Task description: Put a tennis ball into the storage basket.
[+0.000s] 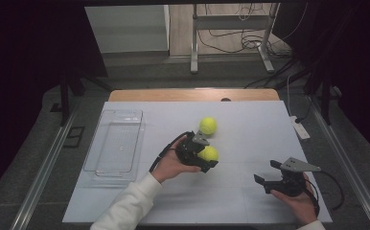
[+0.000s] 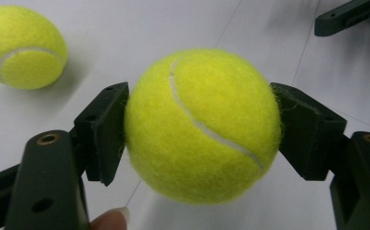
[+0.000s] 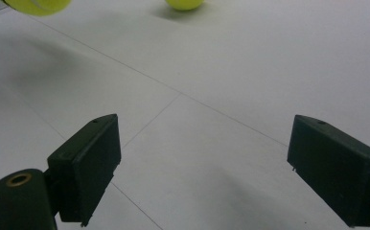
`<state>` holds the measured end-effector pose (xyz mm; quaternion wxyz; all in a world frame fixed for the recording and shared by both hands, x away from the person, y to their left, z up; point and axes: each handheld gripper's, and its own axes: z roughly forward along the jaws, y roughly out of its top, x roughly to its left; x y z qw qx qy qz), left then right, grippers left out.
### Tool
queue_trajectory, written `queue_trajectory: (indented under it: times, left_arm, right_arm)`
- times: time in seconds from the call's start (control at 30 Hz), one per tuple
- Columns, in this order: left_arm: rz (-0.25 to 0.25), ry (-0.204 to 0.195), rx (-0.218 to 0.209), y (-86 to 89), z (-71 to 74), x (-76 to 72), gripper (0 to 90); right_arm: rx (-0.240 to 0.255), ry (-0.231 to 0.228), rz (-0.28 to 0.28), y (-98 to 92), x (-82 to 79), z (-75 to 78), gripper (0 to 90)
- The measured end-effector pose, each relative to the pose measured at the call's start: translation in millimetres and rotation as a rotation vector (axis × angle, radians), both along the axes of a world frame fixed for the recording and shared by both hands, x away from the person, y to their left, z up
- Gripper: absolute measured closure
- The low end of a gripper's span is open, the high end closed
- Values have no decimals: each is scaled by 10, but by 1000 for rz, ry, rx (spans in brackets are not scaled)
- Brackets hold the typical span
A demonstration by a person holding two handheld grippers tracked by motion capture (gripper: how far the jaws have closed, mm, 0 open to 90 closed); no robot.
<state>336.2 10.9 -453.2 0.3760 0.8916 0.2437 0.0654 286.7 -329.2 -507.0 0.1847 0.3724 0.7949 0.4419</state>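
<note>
Tennis ball (image 2: 200,127) sits clamped between our left hand-held gripper (image 1: 203,154) pads, just above the white counter (image 1: 250,143). Our right hand-held gripper (image 1: 271,174) hangs released, well apart. Second ball (image 1: 208,125) lies nearby.

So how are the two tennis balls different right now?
The near tennis ball is clamped between the left tool's pads; the far tennis ball lies free on the table. The near ball sits closer to the person, the far one farther back. Both are yellow-green with white seams.

Fingers (image 2: 107,132) clamp tennis ball (image 2: 202,125); second ball (image 2: 22,47) beyond
</note>
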Motion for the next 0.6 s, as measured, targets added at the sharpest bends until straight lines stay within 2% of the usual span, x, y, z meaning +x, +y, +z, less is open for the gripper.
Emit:
queue_trajectory:
  times: [0.6]
  left_arm:
    - [28, -41, -56, 105, 128, -21, 269]
  right_arm:
    - [1, 1, -2, 1, -3, 4, 116]
